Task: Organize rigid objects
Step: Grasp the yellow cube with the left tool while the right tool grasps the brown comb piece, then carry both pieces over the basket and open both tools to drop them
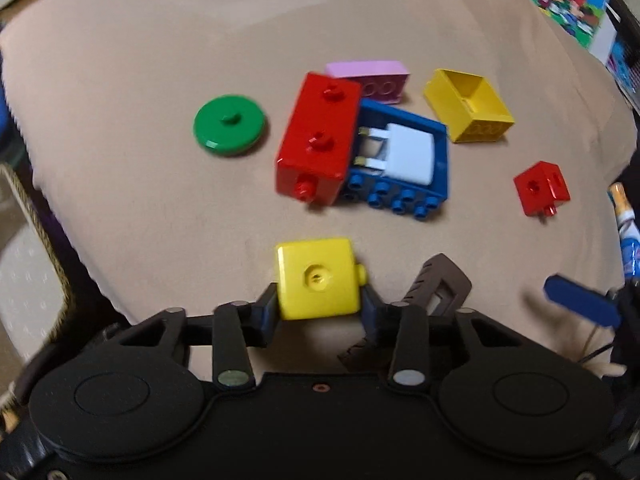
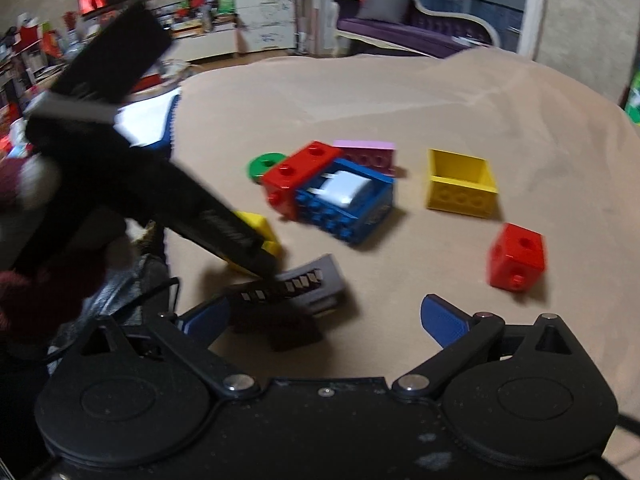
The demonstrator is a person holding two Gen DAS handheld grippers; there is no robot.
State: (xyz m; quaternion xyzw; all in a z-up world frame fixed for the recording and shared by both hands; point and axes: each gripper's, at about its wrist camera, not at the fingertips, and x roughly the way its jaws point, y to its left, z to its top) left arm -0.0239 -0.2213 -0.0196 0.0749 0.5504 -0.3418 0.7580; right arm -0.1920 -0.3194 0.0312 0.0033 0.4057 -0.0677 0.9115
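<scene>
While tilted downward, left hand-held gripper (image 1: 320, 306) clamps yellow cube (image 1: 318, 278).

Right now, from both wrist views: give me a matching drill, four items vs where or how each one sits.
Items
1. yellow cube
2. white charger
3. long red block
4. yellow box

States
A. lies inside the blue tray
B. stands apart on the cloth, open side showing, nothing inside
C. clamped between the left gripper fingers
D. leans over one edge of the blue tray

Pairs: 1-C, 2-A, 3-D, 4-B
</scene>
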